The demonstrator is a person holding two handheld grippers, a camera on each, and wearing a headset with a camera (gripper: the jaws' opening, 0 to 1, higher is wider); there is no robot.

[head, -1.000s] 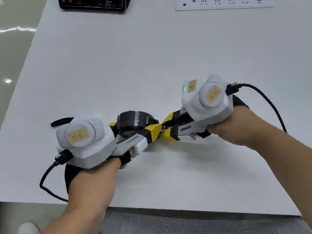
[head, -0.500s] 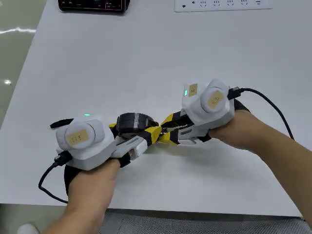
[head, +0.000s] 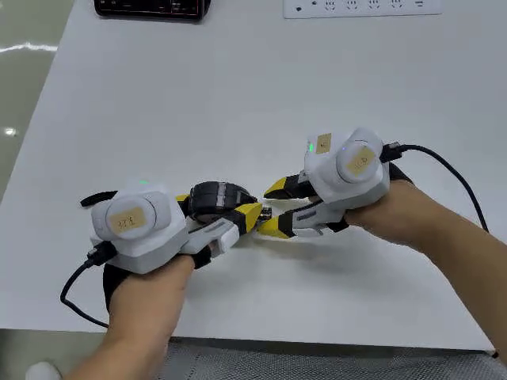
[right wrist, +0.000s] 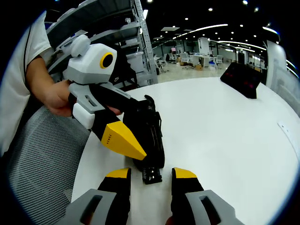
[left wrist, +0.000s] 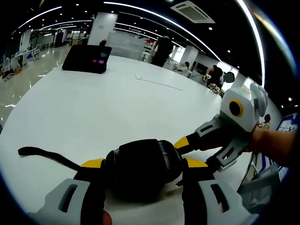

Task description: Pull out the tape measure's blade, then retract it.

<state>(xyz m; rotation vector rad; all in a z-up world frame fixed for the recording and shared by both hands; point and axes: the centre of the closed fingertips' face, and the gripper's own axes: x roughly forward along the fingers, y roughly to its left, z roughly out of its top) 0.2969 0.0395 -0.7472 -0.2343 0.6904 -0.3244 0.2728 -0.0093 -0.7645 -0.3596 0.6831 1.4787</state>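
Observation:
The black tape measure (head: pixel 215 196) rests on the white table (head: pixel 238 95), and my left gripper (head: pixel 220 207) is shut on its case. The left gripper view has the case (left wrist: pixel 143 161) clamped between the yellow-tipped jaws, with its black wrist strap (left wrist: pixel 42 154) trailing off to the left. My right gripper (head: pixel 269 210) stands open just right of the case. In the right gripper view the tape measure (right wrist: pixel 149 129) lies ahead, and its blade tip (right wrist: pixel 151 175) sits loose between my right gripper's (right wrist: pixel 151 180) spread fingers.
A black device (head: pixel 150 8) lies at the table's far left edge and a white power strip (head: pixel 364 8) at the far edge. Cables trail from both grippers toward the near table edge. A mesh chair (right wrist: pixel 42 159) stands beside the table.
My right gripper, which was shut at the tape's blade tip, has spread its jaws and shifted slightly right. The left gripper still clamps the case in the same spot.

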